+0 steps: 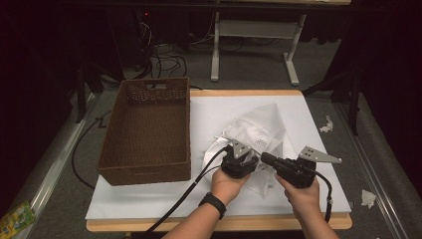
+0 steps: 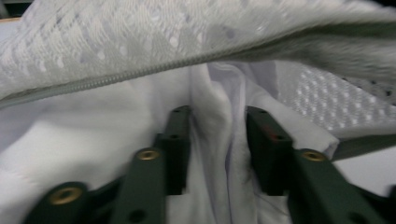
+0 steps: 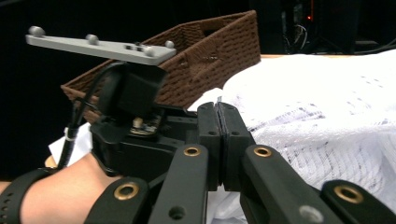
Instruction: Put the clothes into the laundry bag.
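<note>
Soft mesh cloth against my matt tools

My left tool (image 2: 219, 149) is showing matt black plastic with brass rivets, the white mesh bag (image 1: 259, 134) is looking perforated with a zip, and the basket (image 1: 144, 129) is looking rough, brown and woven.

Room: dim and black around my lit white rectangular table sheet (image 1: 149, 199).
Light: falls from overhead.
Shadow: dark inside the brown woven rectangular basket (image 1: 144, 132).
Blur: white mesh zippered fabric bag (image 2: 140, 42) soft near my left gripper's camera.
Right gripper view: jaws sharp, background dark.
</note>
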Demonstrator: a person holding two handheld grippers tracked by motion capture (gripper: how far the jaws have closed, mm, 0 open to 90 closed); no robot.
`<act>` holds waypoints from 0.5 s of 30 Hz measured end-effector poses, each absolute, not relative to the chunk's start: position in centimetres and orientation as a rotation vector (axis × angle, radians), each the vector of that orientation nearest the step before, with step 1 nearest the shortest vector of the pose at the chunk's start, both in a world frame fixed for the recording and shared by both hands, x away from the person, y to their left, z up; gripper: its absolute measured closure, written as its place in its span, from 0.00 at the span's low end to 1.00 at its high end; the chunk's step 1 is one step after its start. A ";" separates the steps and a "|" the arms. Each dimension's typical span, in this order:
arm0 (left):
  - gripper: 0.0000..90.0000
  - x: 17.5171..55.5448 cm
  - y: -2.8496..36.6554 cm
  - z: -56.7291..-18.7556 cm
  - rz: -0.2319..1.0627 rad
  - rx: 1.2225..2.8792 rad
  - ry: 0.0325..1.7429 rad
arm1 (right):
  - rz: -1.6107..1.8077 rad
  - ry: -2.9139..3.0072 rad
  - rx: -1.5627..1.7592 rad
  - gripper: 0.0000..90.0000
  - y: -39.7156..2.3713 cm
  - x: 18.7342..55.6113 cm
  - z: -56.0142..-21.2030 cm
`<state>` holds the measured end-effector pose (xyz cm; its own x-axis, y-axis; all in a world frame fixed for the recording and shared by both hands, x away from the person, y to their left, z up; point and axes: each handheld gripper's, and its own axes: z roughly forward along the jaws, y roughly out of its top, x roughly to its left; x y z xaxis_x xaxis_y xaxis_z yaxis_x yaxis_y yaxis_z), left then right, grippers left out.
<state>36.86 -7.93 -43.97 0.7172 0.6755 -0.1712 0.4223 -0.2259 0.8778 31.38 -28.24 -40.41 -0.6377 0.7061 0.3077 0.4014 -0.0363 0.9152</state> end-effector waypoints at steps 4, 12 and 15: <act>0.44 35.7 -7.0 -42.7 0.321 1.835 0.802 | 1.717 1.973 1.194 1.00 -28.6 31.4 -40.5; 0.38 34.5 -3.7 -41.5 0.366 1.805 0.784 | 1.710 1.969 1.192 1.00 -28.6 31.3 -40.3; 0.36 34.5 -2.0 -42.1 0.387 1.813 0.816 | 1.715 1.968 1.197 1.00 -28.6 31.3 -40.3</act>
